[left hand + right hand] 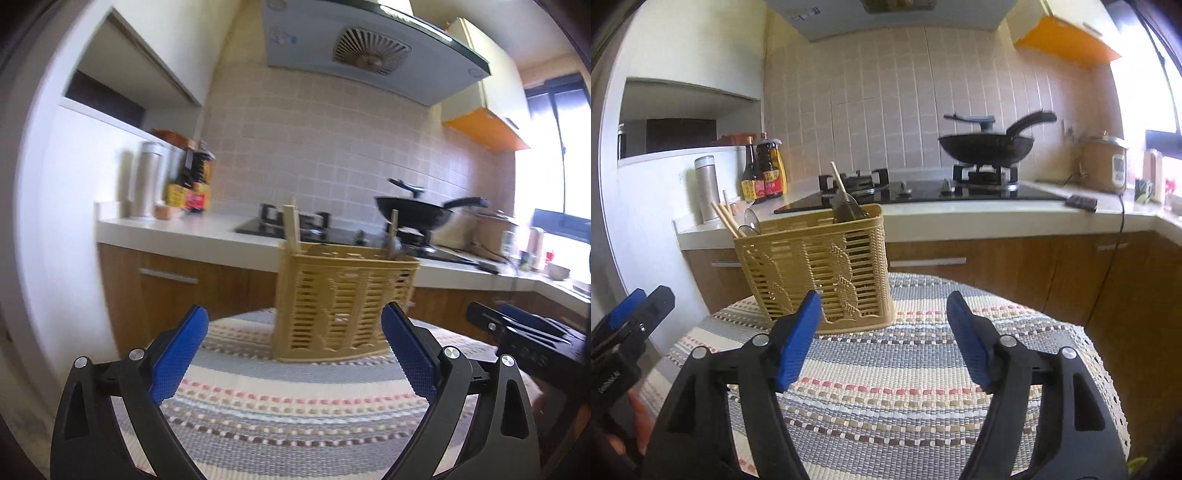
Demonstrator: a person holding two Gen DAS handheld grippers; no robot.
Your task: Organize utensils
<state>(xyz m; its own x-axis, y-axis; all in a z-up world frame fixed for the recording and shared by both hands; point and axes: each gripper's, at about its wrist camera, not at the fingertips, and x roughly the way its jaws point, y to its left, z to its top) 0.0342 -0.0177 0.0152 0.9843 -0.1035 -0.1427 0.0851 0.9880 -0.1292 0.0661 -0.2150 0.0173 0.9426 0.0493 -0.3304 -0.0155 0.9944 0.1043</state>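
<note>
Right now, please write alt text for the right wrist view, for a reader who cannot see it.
The open, empty right gripper points at a tan utensil basket holding chopsticks and a ladle, on a striped tablecloth. Behind is a stove with a black wok.

You are getting strong daylight from the window (pixel 554 147) on the right, which is blowing out to white glare. The tiled wall (pixel 871 110) is showing evenly lit and fairly sharp. Motion blur is smearing the bottles (pixel 192 184) in the left view. Fisheye bending is curving the counter (pixel 960 218), and dark vignetting is ringing both frames.
</note>
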